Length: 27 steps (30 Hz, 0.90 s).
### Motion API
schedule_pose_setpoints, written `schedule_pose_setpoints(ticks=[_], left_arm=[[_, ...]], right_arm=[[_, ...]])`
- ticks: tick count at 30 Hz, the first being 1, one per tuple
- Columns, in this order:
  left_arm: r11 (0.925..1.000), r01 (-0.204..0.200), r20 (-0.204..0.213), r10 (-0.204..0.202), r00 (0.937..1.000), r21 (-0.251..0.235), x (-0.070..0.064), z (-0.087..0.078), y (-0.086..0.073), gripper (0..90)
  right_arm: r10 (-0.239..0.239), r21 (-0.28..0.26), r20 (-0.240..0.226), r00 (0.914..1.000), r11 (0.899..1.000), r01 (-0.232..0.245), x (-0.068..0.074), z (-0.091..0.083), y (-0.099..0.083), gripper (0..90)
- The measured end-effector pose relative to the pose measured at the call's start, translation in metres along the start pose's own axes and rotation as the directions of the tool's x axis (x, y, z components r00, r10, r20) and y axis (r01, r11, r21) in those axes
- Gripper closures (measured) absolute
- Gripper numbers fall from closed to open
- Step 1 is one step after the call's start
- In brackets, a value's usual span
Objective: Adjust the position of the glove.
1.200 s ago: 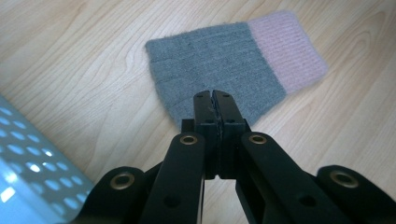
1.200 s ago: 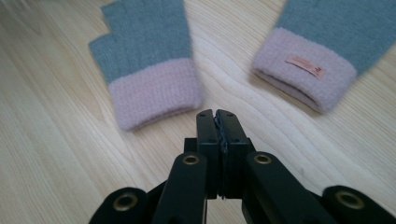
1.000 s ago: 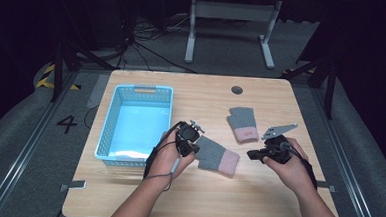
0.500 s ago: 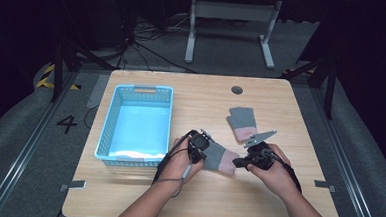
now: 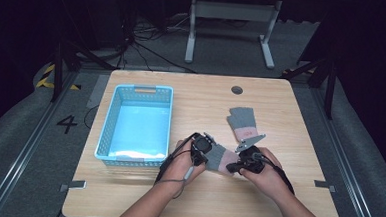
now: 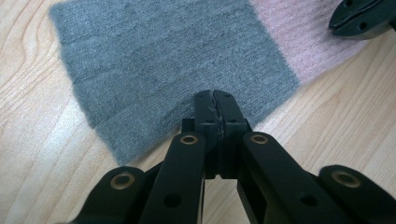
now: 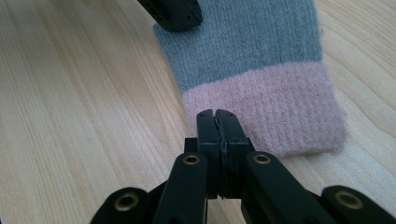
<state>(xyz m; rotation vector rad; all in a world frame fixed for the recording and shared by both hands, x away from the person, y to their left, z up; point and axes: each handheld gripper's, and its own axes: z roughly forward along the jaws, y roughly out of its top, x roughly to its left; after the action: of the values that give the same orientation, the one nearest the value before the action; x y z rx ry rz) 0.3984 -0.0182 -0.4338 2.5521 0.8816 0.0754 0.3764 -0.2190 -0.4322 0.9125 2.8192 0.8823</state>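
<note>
Right gripper [image 5: 234, 166] newly at glove [image 5: 221, 158], basket [image 5: 110, 134] perhaps clear.

Left gripper [image 6: 214, 100]: two matte black jaws with blocky squared tips, small holes in the tip faces. Each jaw rides on black linkage arms, rounded at the ends, with brass-coloured ring rivets at the pivots, four visible. Right gripper [image 7: 217, 120]: same build, black jaws, black arms, brass-ringed pivots. In the high view the left gripper [image 5: 202, 145] is a compact black body with a thin black cable looping off it. The right gripper [image 5: 238, 161] carries a grey three-cornered plate on top; black cable trails along the forearm. Forearms bare, no sleeves.
</note>
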Motion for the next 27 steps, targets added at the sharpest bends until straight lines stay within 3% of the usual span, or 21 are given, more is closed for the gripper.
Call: schedule_pose_setpoints(ticks=[7,9,11,14,22,27], left_arm=[[1.0,-0.001,0.005,0.001,1.0,0.008,-0.001,0.0,0.0,89.7],[0.9999,-0.005,0.016,0.004,0.9999,0.015,-0.003,0.0,0.0,89.6],[0.9999,-0.005,0.063,0.004,0.998,0.015,-0.005,0.001,0.0,89.4],[0.9998,-0.012,0.08,0.01,0.9968,0.017,-0.009,0.002,0.001,89.4],[0.9976,-0.055,0.117,0.049,0.9919,0.043,-0.023,0.003,0.003,89.4],[0.9976,-0.055,0.119,0.05,0.9916,0.043,-0.024,0.004,0.003,89.3]], right_arm=[[-0.005,0.007,0.007,1.0,1.0,0.005,0.0,0.001,0.0,90.0],[-0.001,0.008,0.01,0.9999,1.0,0.001,0.0,0.0,0.0,90.0],[0.008,0.009,0.011,0.9999,1.0,-0.008,-0.003,-0.001,-0.002,90.0],[0.023,0.008,0.015,0.9996,1.0,-0.023,-0.007,-0.004,-0.004,90.0],[0.044,0.012,0.026,0.9987,0.999,-0.044,-0.014,-0.009,-0.009,90.0],[0.048,0.013,0.028,0.9985,0.999,-0.048,-0.015,-0.009,-0.01,90.0]])
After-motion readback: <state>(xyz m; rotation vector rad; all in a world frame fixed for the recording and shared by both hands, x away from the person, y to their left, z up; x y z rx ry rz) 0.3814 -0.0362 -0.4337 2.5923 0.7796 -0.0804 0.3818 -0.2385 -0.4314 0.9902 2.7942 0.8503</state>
